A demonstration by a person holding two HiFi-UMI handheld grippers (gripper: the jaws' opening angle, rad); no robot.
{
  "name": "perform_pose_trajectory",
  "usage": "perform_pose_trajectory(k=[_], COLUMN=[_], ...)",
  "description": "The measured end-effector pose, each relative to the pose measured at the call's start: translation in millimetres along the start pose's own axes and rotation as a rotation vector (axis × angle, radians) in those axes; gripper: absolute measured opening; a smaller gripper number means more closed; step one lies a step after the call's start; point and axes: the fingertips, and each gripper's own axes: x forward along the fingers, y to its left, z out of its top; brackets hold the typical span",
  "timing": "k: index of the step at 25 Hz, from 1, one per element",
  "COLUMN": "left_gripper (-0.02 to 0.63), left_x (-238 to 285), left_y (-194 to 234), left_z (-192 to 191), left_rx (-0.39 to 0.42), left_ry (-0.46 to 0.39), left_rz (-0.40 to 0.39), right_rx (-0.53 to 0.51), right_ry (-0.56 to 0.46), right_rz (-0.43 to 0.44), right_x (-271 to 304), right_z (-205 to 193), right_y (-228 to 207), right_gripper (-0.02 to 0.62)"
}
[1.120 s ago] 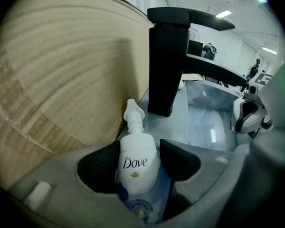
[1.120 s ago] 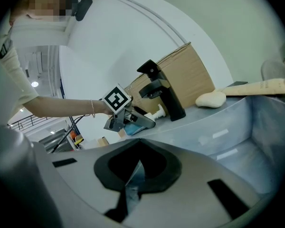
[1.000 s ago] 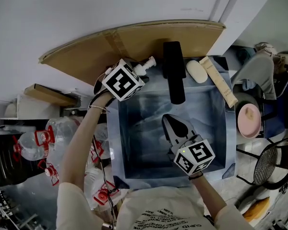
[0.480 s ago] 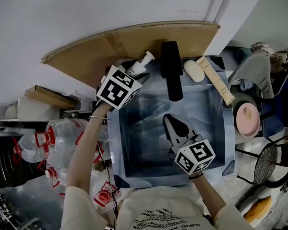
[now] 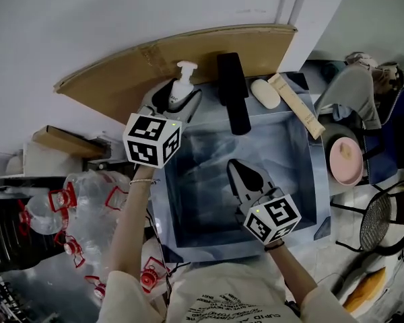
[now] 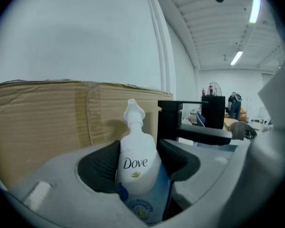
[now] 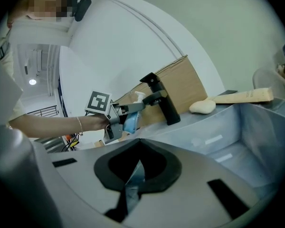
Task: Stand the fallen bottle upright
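Two claws are mine, and I start with the left gripper (image 5: 178, 105), whose jaws stand wide apart yet clamp the round body of the white plastic pump bottle (image 6: 134, 161), one dark pad pressed to each side. The bottle stands upright in that grip, pump head up, in front of the brown corrugated cardboard sheet (image 5: 209, 51) and just left of the tall black faucet (image 5: 231, 93). It sits at the back left corner of the grey steel sink (image 5: 202, 175). My own jaws cover the bottle's base and part of its blue lower label, so I cannot tell whether the bottom touches the sink's rim or hangs clear of it. From the head view only the pump and a sliver of the shoulder show above my fingers. Right of the faucet a pale oval soap bar (image 5: 264, 93) lies on the back rim, with a long pale wooden stick (image 5: 297, 106) aslant just beside it. My right gripper (image 7: 138, 144) hovers over the basin, well apart from the bottle, its tips together and nothing between them; only the bluish sink shows through the gap behind the tips.
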Motion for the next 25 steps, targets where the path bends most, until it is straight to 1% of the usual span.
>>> perform_pose_trajectory(k=[2,5,7,10,13,16,19,25], left_gripper=[0.27,0.27,0.27,0.27,0.27,0.27,0.27,0.27], left_x=[-6.2,-14.4,-20.8,-28.7,-32.7,-37.2,-38.5,-37.9], left_y=[2.3,3.9,5.7,8.9,11.0,12.6,11.6,11.9], left_z=[5.0,10.5,15.9,24.2,27.5,28.3,27.3,18.6], left_rx=[-0.047,-0.095,-0.112,-0.112,-0.091,-0.097,-0.107,-0.088], left_ry=[-0.087,-0.195,-0.262,-0.353,-0.412,-0.474,-0.53,-0.583], left_rz=[0.03,0.073,0.108,0.182,0.266,0.335,0.373,0.449], right_rx=[-0.001,-0.002,-0.003,-0.005,0.008,0.027,0.032,0.062], right_ry=[-0.001,-0.002,-0.007,-0.018,-0.016,-0.009,-0.011,-0.013], right_rz=[-0.008,-0.022,-0.027,-0.024,-0.034,-0.045,-0.037,-0.046], right_x=[-2.1,-5.1,-5.4,-4.3,-4.8,-4.9,-3.0,-4.5], right_z=[-2.2,-4.3,-4.6,-6.5,-10.4,-15.6,-19.1,-26.6], right_y=[-1.5,-4.7,-5.9,-6.3,-6.5,-7.6,-8.6,-14.8], right_gripper=[0.005,0.005,0.005,0.005,0.005,0.005,0.005,0.005])
